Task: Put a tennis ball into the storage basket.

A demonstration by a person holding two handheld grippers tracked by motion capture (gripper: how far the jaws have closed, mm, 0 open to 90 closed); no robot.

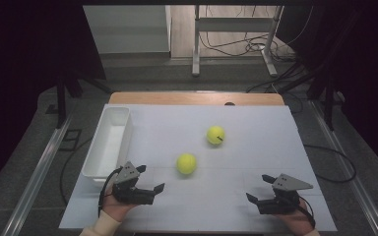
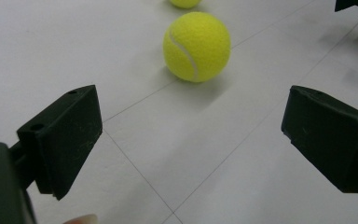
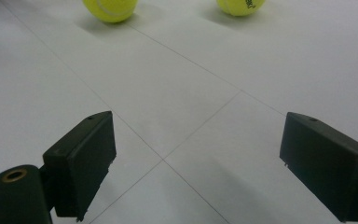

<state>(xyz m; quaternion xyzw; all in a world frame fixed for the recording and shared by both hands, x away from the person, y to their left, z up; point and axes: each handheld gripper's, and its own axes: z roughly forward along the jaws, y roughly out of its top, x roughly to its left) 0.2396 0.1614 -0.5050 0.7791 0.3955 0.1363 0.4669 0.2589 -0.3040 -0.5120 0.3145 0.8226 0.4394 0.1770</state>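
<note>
The nearer tennis ball (image 1: 186,163) sits on the white tabletop (image 1: 256,196) just ahead of the left tool (image 1: 151,178) and a little to its right, clearly closer to that hand than to the right tool (image 1: 259,189), which rests well apart near the front right edge. Both tools gape wide and hold nothing. Through the left tool's own camera the ball (image 2: 196,46) lies straight ahead between the spread jaws, so a short push forward looks like all it needs. It is fuzzy, bright yellow-green, with a pale curved seam. A second ball (image 1: 215,134) lies farther back towards the right, and a white bin (image 1: 109,142) stands along the left edge.
</note>
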